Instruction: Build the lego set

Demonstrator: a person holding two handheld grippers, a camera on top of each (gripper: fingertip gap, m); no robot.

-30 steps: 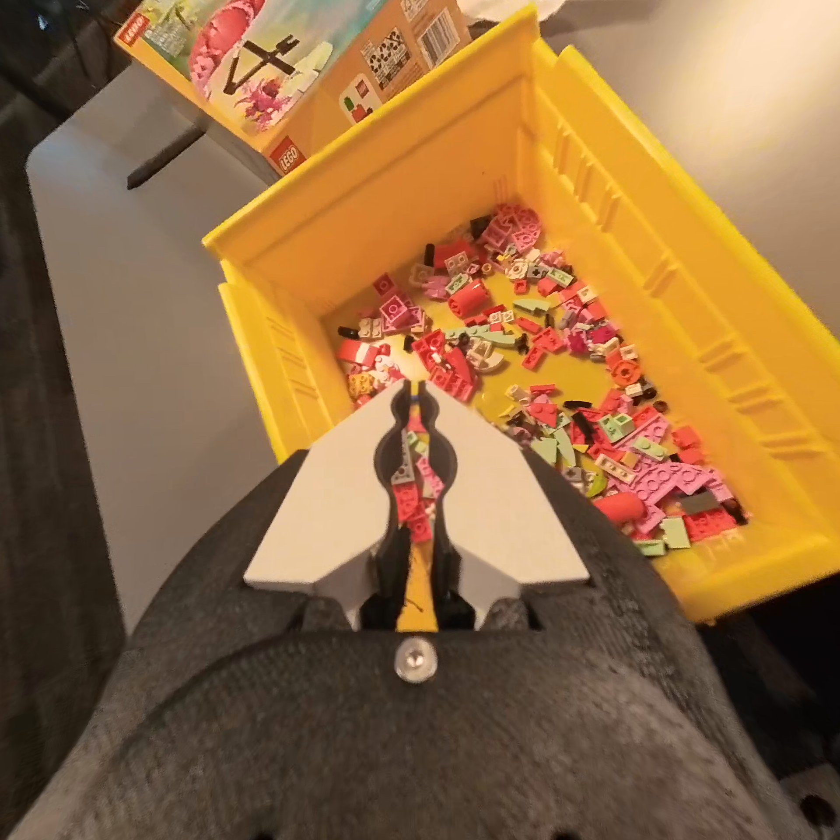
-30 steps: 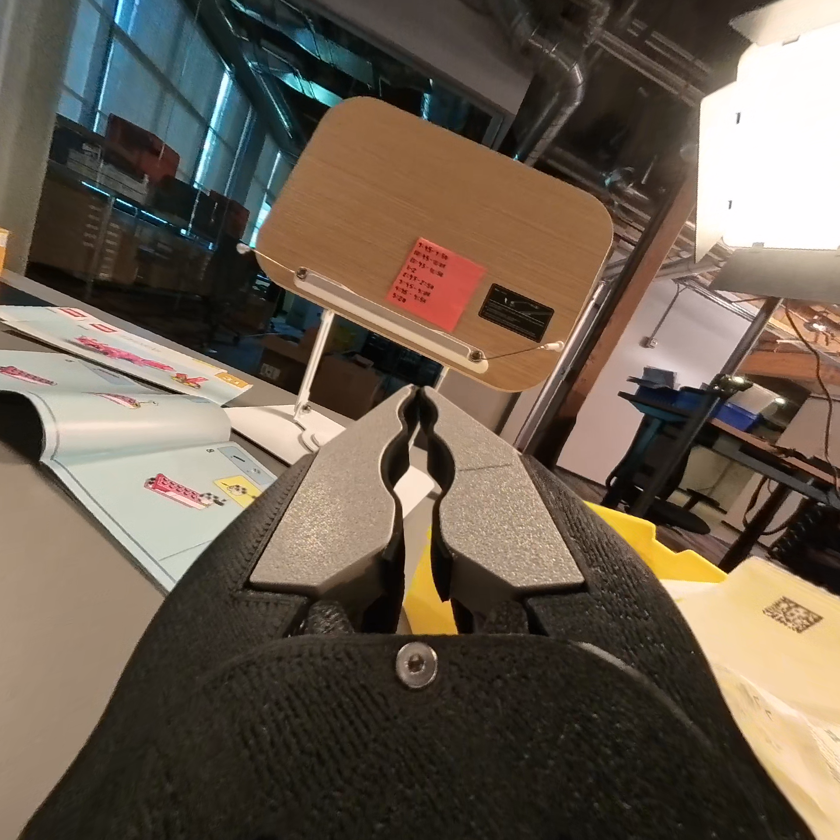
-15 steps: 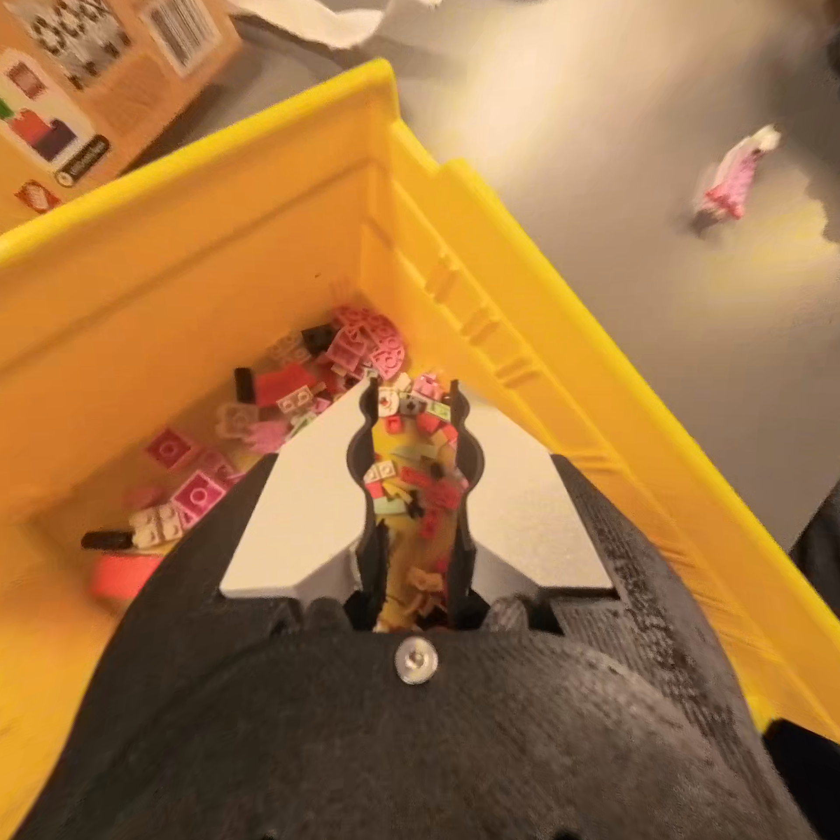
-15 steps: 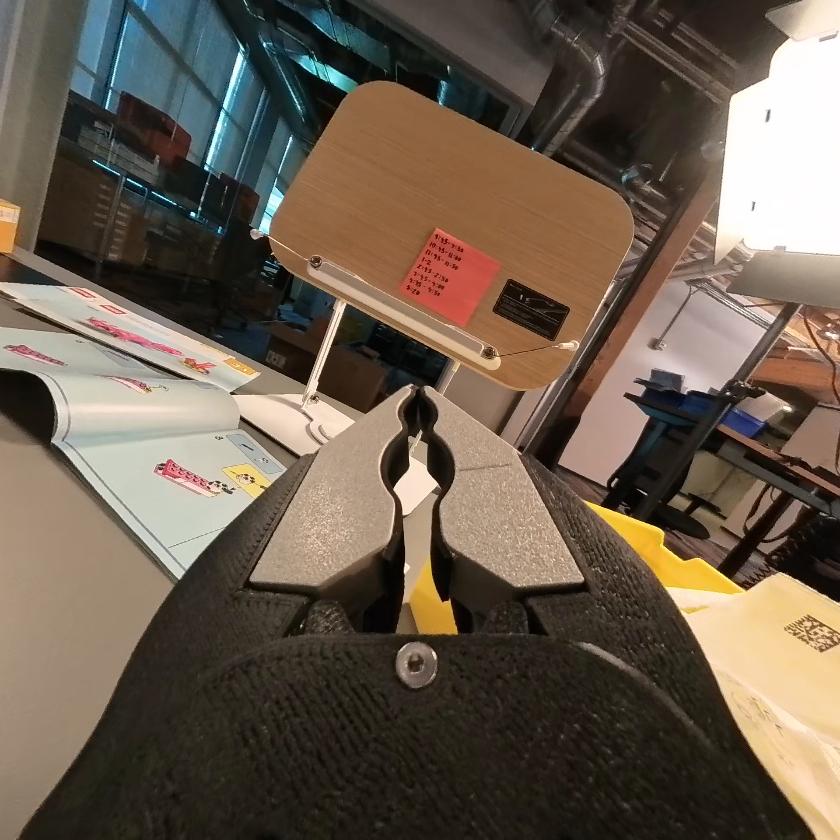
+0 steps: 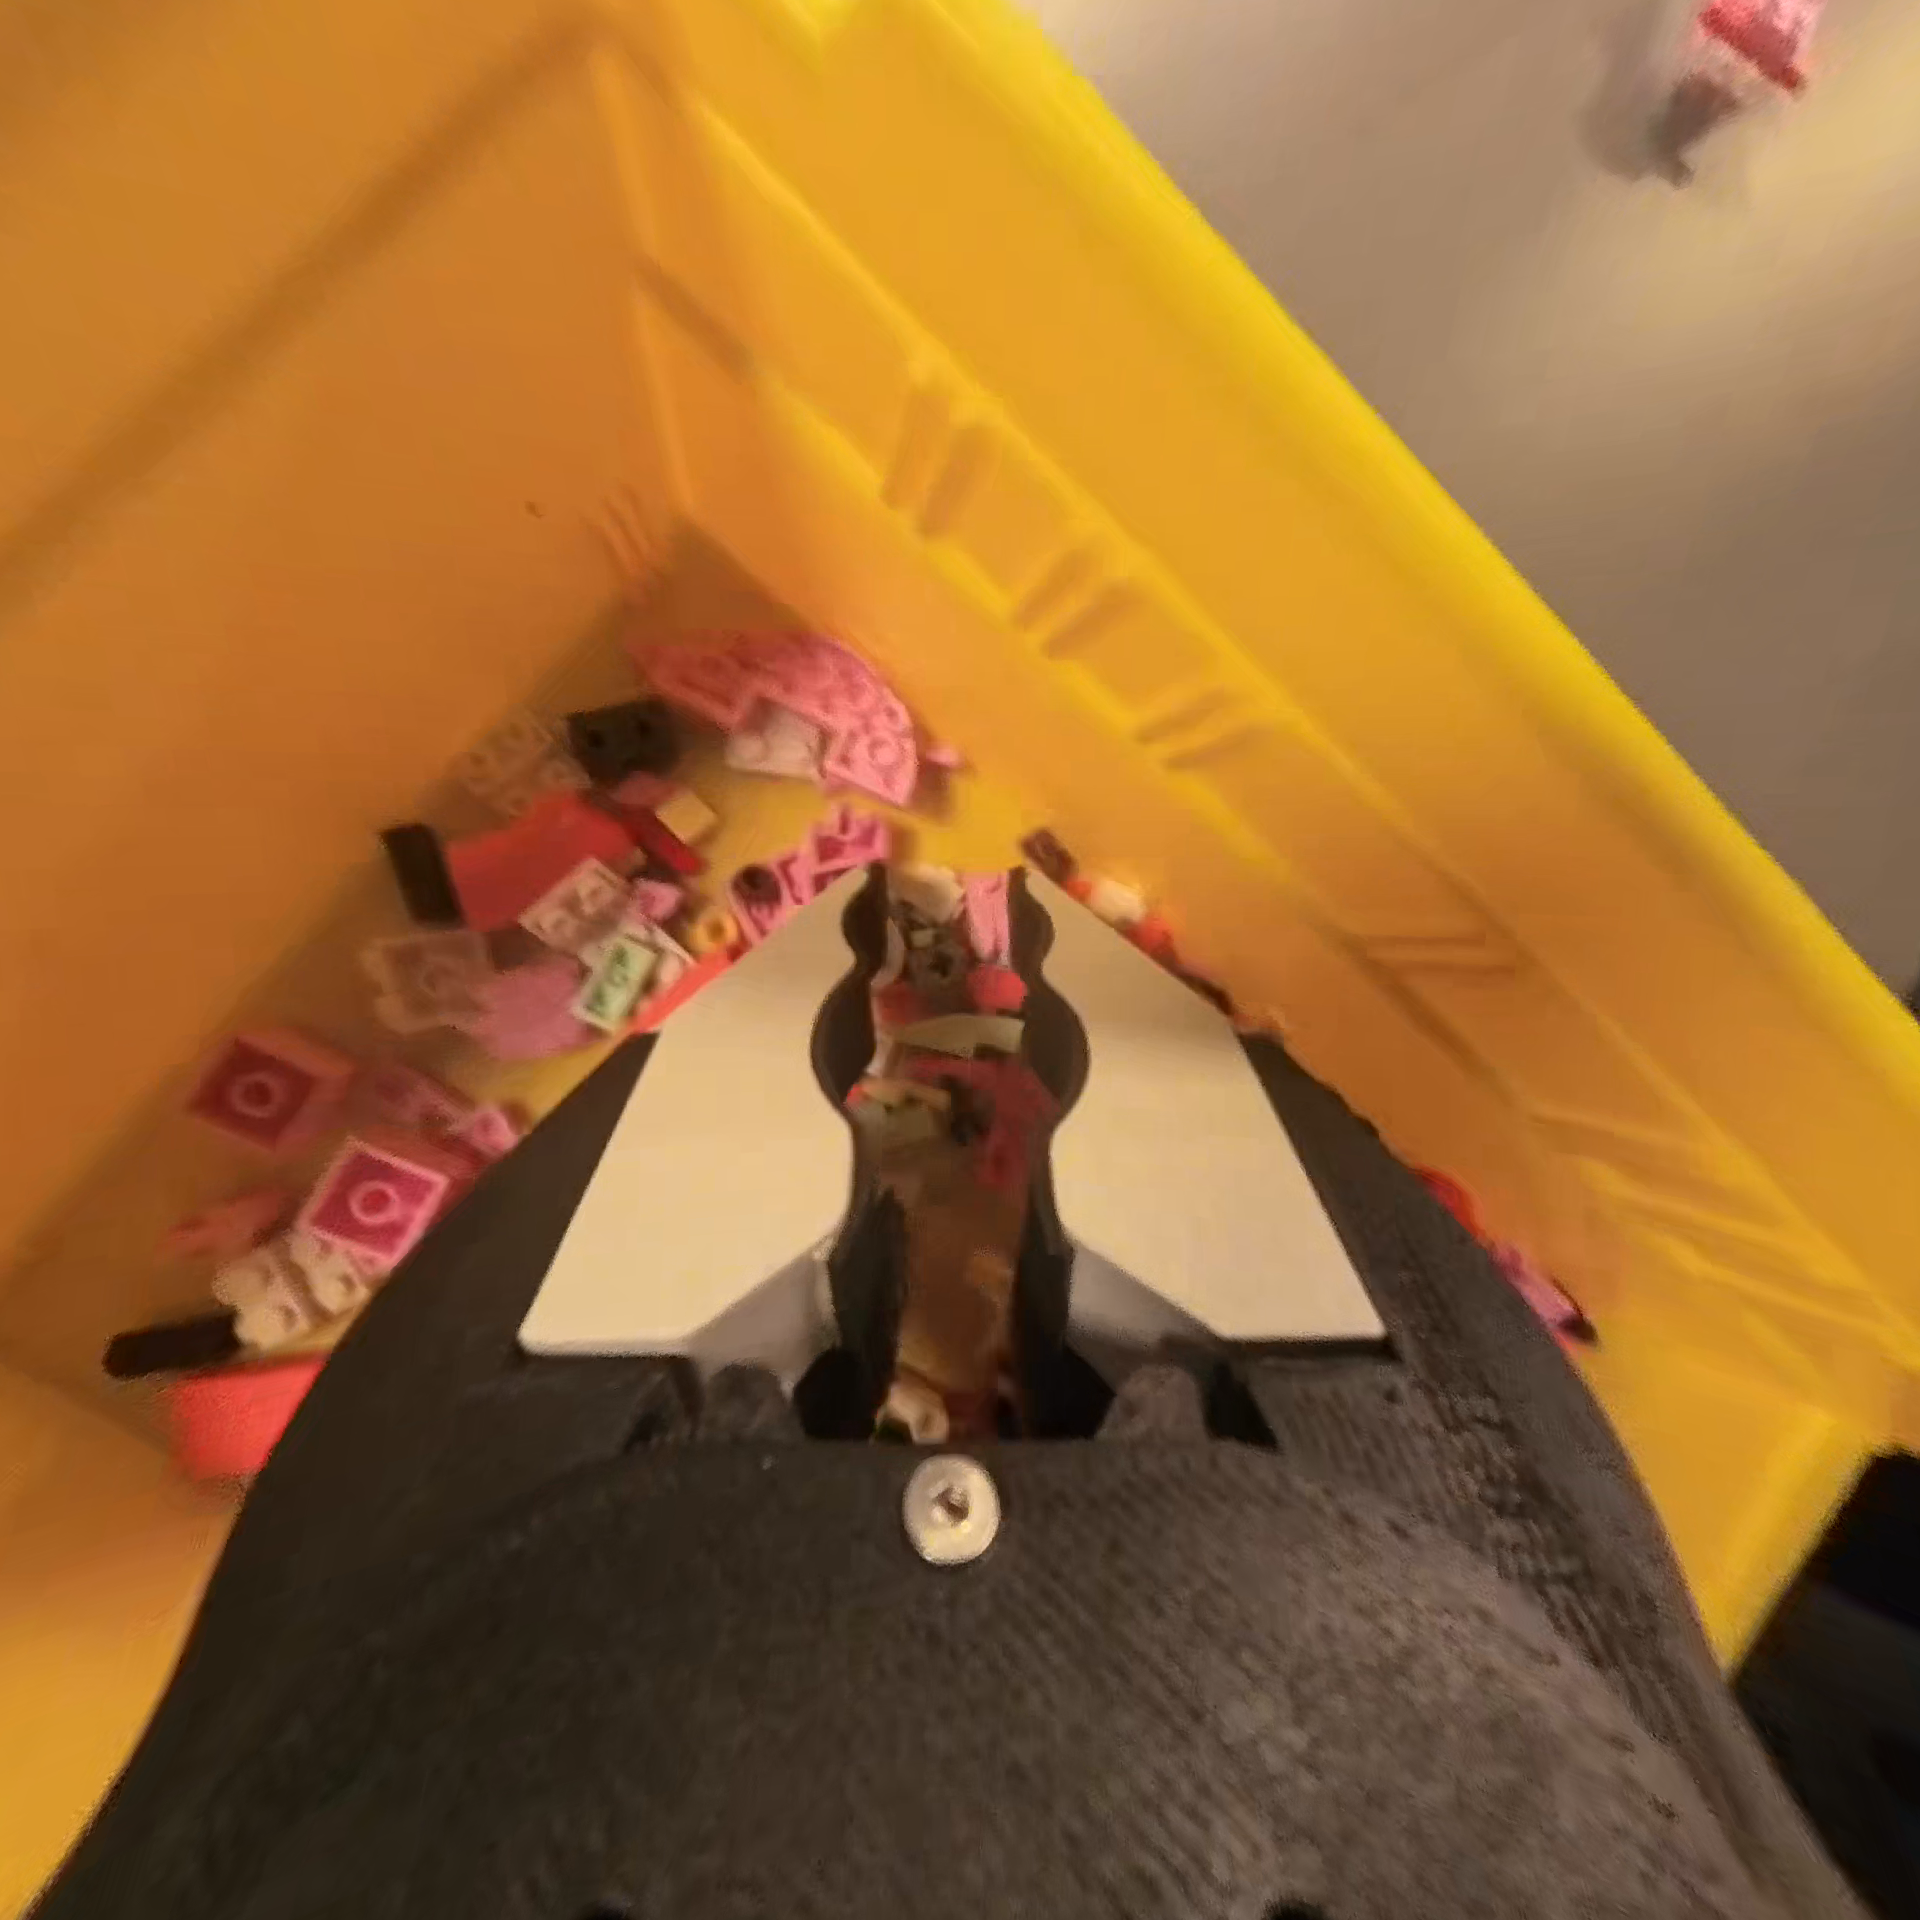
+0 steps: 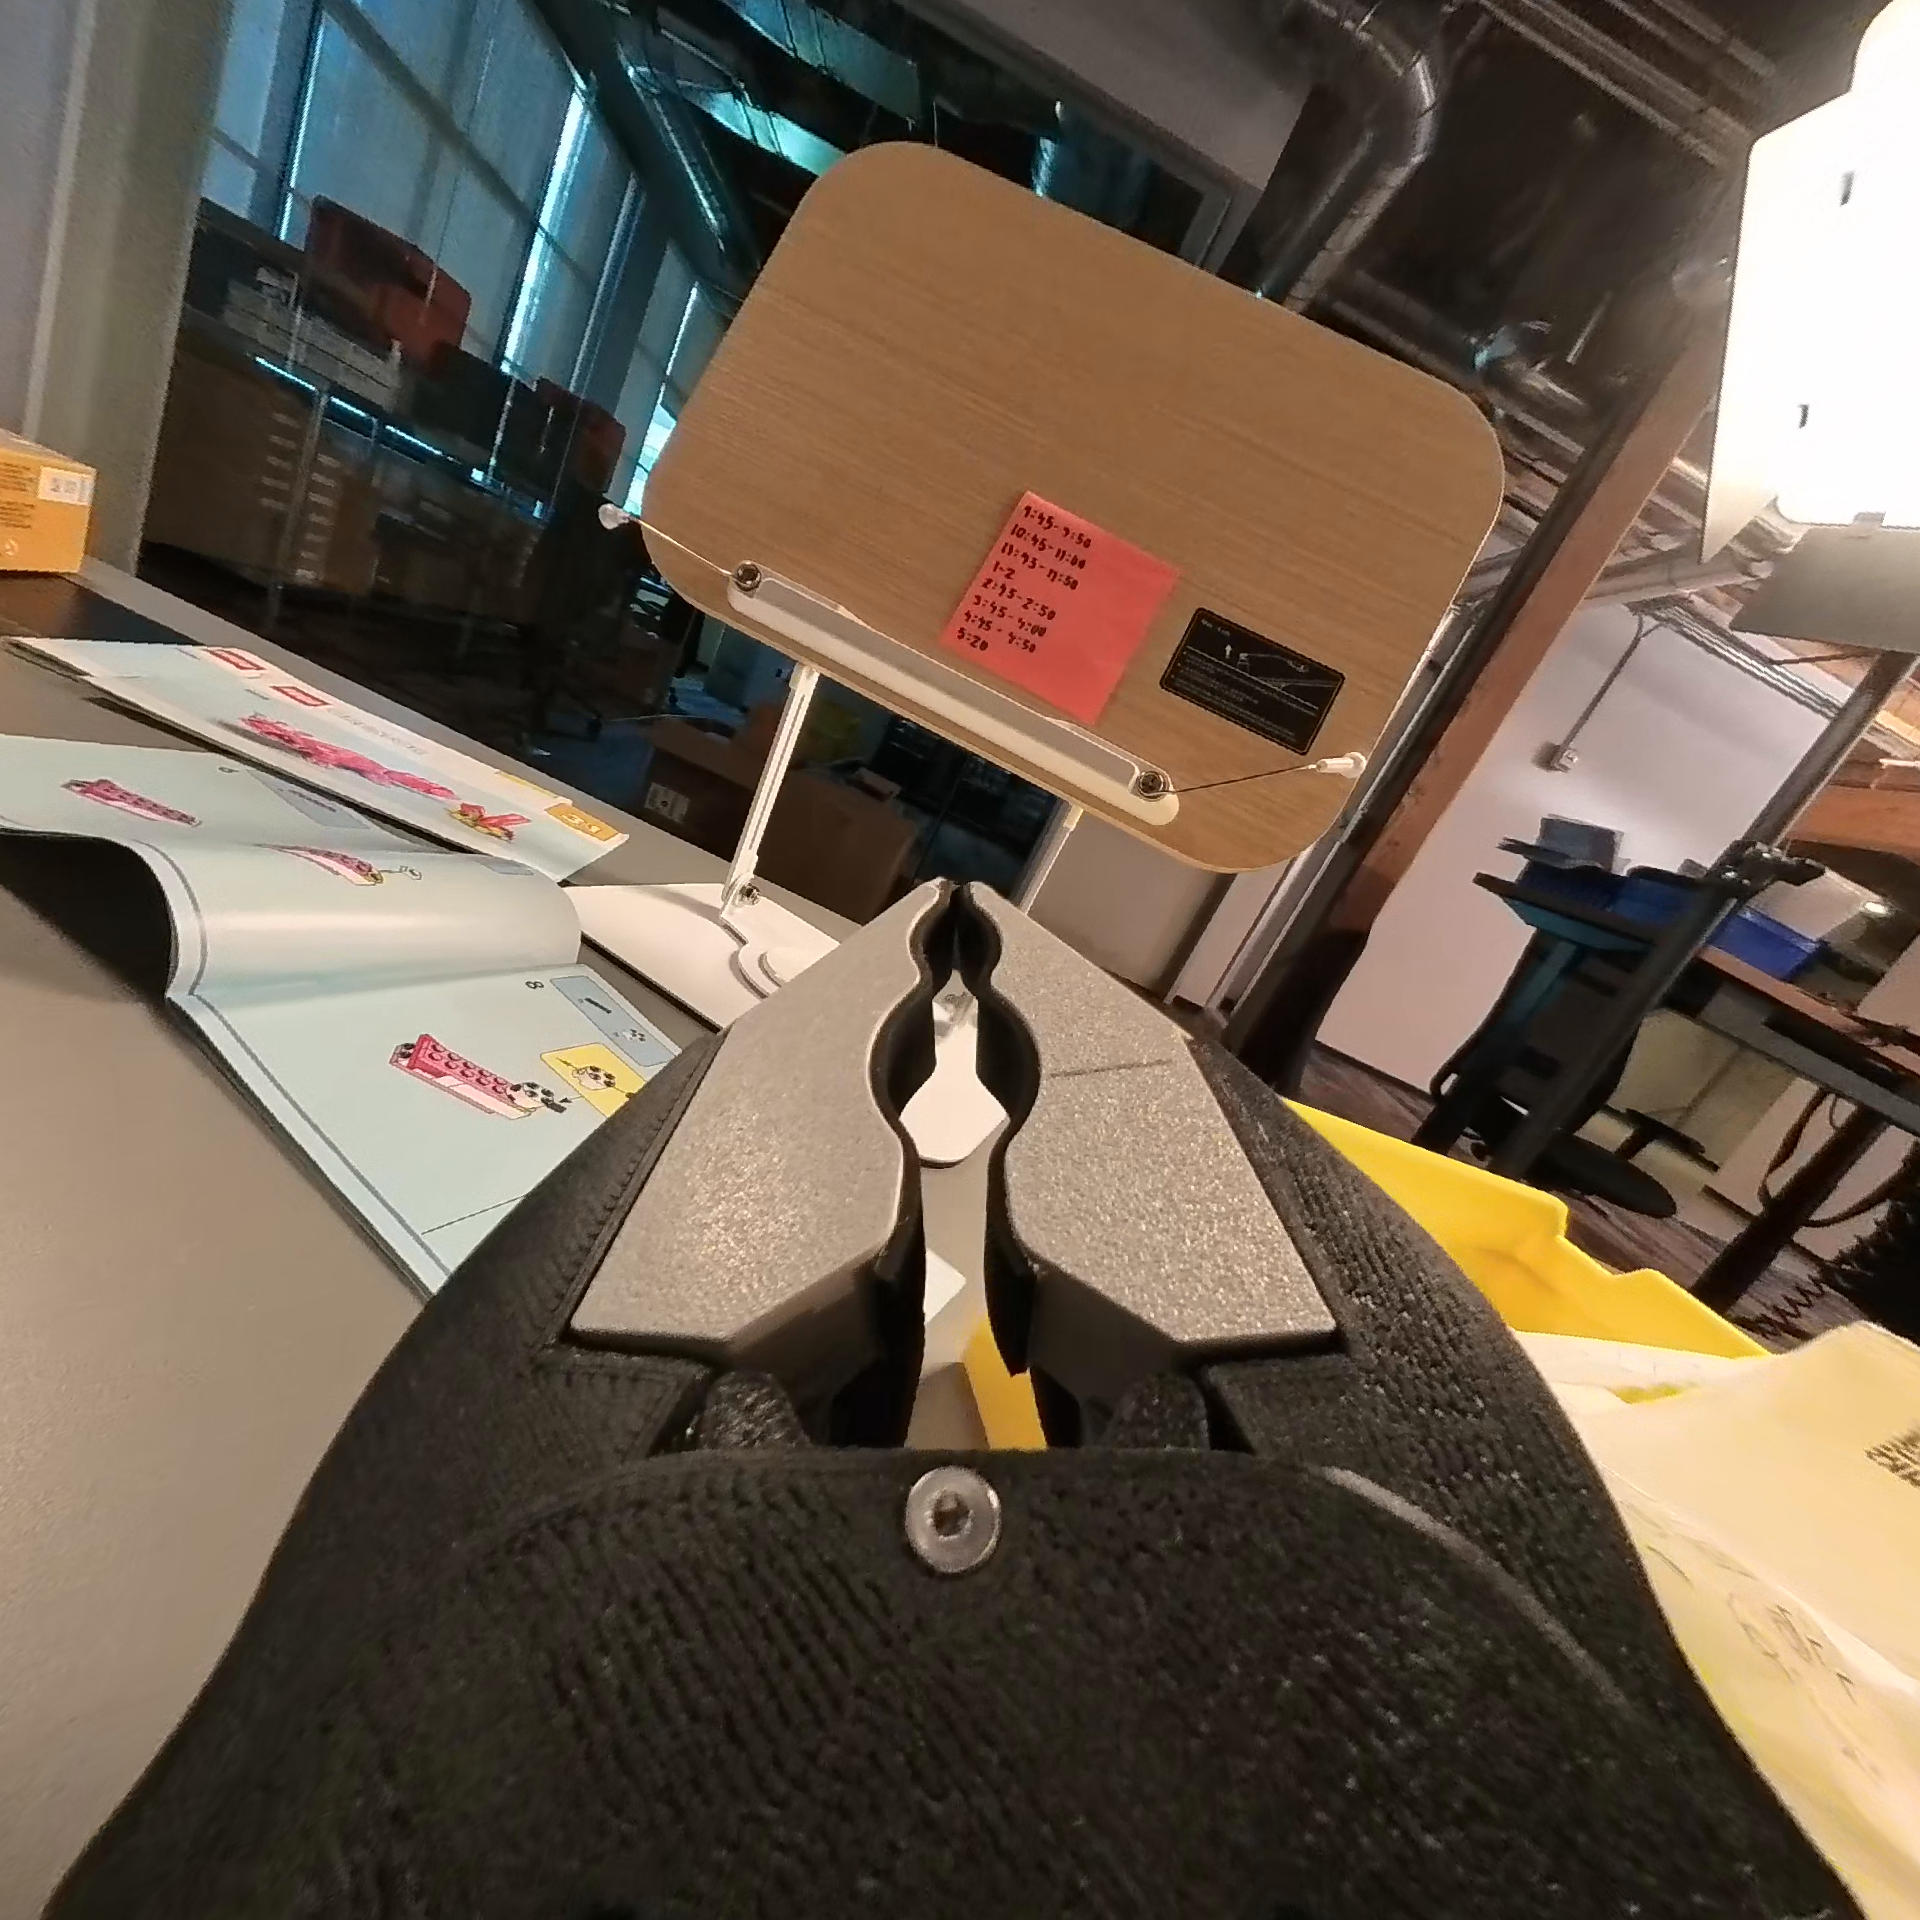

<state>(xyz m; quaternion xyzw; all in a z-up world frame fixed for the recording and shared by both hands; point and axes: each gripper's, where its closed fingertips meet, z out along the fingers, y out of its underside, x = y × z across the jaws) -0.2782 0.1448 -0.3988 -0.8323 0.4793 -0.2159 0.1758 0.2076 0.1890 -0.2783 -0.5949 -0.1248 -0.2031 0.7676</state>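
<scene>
A dim workshop with dark windows and overhead pipes lies behind a grey table (image 6: pixel 156 1195); on that table stands a yellow bin (image 5: pixel 1143 436), and the left wrist view looks steeply down into one of its corners.

The floor of the bin is strewn with small toy bricks (image 5: pixel 582 904) in pink, red, white, black and pale green. They look light, rigid and smooth, so I judge that they would skate aside under a glancing touch and are best pinched across two flat opposite faces; the thin plates lying flat offer little edge to take. The left gripper (image 5: pixel 945 883) is low inside the bin with its jaws standing partly apart. Bricks show through the gap between the fingers, a pale pink piece (image 5: pixel 982 914) just inside the right tip, but the view is blurred and I cannot tell whether either pad presses on anything. A curved pink plate (image 5: pixel 831 717) lies just ahead and left of the tips; a red block (image 5: pixel 530 852) and a magenta tile (image 5: pixel 369 1205) sit farther left. Beyond the bin wall, well to the right and ahead, a small pink and white model (image 5: pixel 1735 62) stands on the table.

The right gripper (image 6: pixel 951 894) is lifted off the table, its tips meeting with nothing between them. Ahead of it rises a wooden book stand (image 6: pixel 1081 468) bearing a pink sticky note (image 6: pixel 1060 603); to its left lies an open instruction booklet (image 6: pixel 343 987), to its right pale yellow papers (image 6: pixel 1766 1507).
</scene>
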